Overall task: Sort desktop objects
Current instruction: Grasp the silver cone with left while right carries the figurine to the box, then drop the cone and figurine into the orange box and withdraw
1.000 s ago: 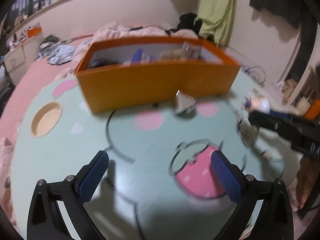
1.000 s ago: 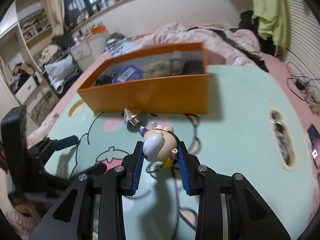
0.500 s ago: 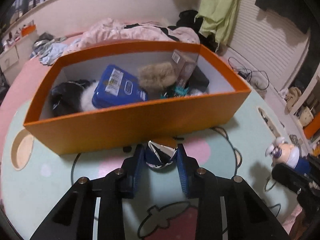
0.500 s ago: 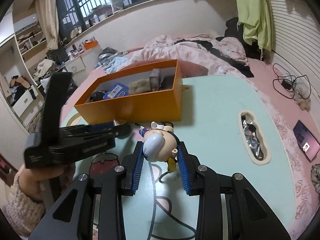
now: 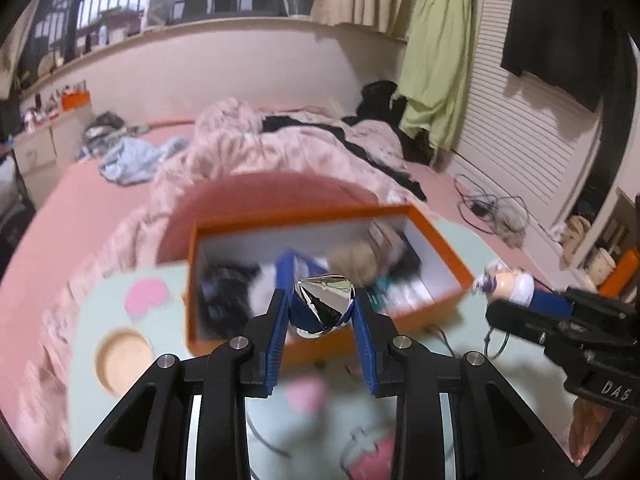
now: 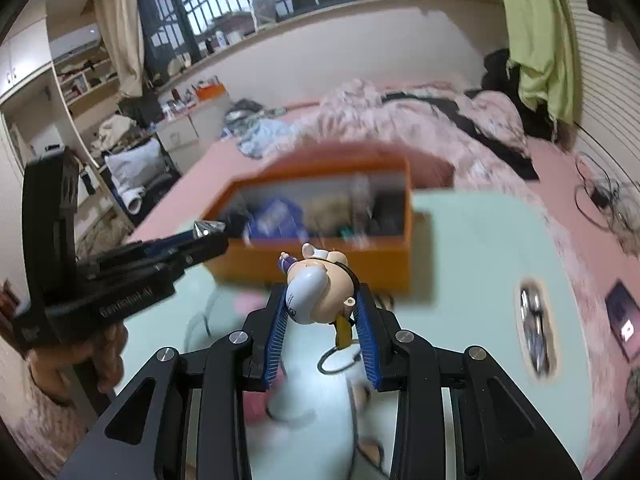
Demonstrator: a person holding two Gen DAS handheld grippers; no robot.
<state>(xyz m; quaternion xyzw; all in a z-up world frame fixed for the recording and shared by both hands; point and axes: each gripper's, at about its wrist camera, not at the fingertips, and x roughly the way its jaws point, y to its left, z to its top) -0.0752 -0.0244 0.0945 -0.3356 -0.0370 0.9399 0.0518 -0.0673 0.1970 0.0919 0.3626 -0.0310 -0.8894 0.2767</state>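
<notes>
Left wrist view: the left gripper [image 5: 322, 312] clenches a faceted silver ornament [image 5: 324, 306] between its blue pads, held clear above the mint desk [image 5: 160, 364]. Just past it, at 12 o'clock, sits the open orange box [image 5: 440, 240], blurred, with a blue item and dark clutter inside. At 3 o'clock the right gripper [image 5: 504, 312] grasps a small doll figure [image 5: 514, 282] with its key ring dangling. Beyond lies the pink bed [image 5: 256, 140]. In the right wrist view, the figure sits at 12 o'clock between the pads; the left gripper is at 9 o'clock.
</notes>
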